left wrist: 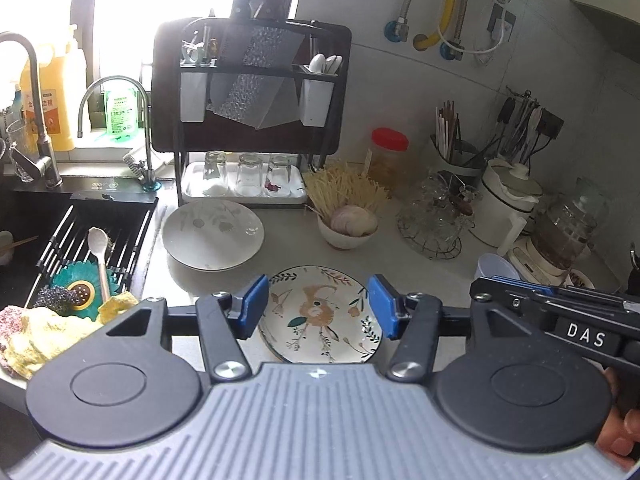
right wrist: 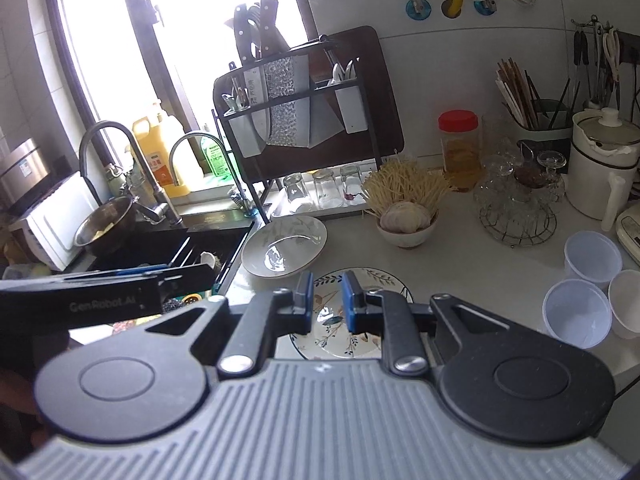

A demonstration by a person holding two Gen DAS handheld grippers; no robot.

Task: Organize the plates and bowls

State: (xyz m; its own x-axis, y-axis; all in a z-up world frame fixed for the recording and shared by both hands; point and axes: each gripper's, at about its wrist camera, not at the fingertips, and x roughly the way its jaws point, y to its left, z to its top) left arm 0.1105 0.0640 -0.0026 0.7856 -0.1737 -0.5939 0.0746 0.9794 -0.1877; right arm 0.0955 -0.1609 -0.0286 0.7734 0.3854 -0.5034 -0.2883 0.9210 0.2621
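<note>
Two ceramic dishes on desk: floral plate (left wrist: 320, 314) near, white bowl (left wrist: 213, 234) far-left; glazed, slippery, breakable — grip rims. Left hand-held gripper (left wrist: 318, 306) released wide; right hand-held gripper (right wrist: 327, 300) narrowly parted, empty.

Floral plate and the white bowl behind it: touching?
Apart. The left wrist view shows a strip of bare counter between the floral plate and the white bowl; the right wrist view shows their rims close, less plainly.
</note>
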